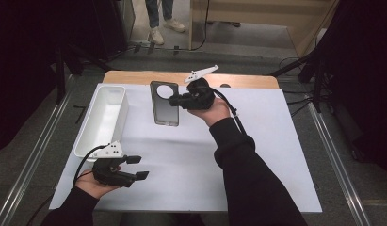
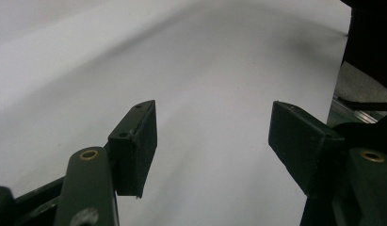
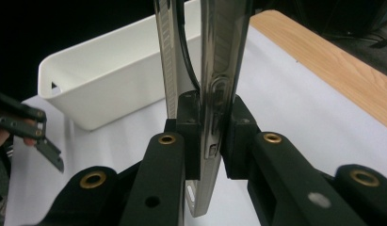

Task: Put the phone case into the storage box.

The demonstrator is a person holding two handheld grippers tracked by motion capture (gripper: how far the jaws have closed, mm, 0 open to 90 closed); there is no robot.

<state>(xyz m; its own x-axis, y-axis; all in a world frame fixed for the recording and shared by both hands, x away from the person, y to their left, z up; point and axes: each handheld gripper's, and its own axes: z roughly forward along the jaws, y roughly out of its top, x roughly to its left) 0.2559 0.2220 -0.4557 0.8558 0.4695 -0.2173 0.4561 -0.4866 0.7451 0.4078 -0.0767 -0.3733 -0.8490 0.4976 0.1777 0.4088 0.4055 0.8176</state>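
A dark see-through phone case (image 1: 164,106) with a round camera hole is held above the white sheet, tilted, its hole end toward the table's far side. My right gripper (image 1: 174,100) is shut on its right edge. In the right gripper view the jaws (image 3: 210,136) pinch the case's glossy side wall (image 3: 224,56), which rises straight up between them. My left gripper (image 1: 139,167) sits low at the near left over the sheet, open, with nothing between its fingers (image 2: 212,141). One left fingertip (image 3: 50,153) shows in the right gripper view.
A long white tray (image 1: 94,113) stands along the sheet's left edge and looks empty; it lies behind the case in the right gripper view (image 3: 111,80). The white sheet (image 1: 191,160) covers a wooden table (image 1: 134,76). A person's legs (image 1: 158,19) stand beyond the table.
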